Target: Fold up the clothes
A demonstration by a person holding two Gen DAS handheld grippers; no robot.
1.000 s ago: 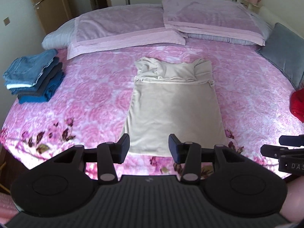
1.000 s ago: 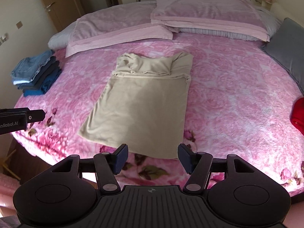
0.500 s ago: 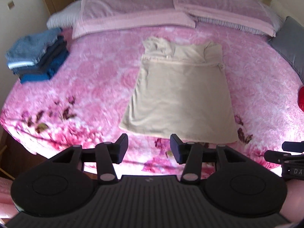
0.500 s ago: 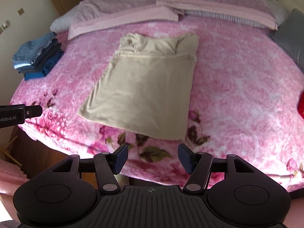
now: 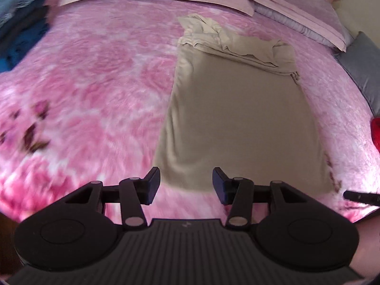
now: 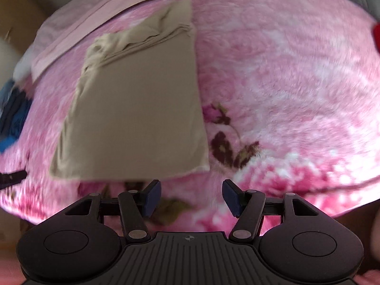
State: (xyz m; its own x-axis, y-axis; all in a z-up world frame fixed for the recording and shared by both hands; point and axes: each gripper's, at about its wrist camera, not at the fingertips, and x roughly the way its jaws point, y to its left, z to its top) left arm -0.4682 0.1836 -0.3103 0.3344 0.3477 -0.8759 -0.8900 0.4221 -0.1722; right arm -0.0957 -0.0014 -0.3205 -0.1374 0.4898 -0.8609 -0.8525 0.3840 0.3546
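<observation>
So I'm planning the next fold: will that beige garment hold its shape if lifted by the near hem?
Probably not: the beige garment lies flat and thin, its far end rumpled, so it likely droops. It looks light, and may cling to the fuzzy pink blanket.

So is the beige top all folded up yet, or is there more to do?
Partly. The beige top already has its sleeves tucked in across the far end, making a long strip on the pink blanket. Right now the left gripper and right gripper are open and empty, just short of its near hem. Folding that strip up is left. Folded jeans already sit stacked.
</observation>
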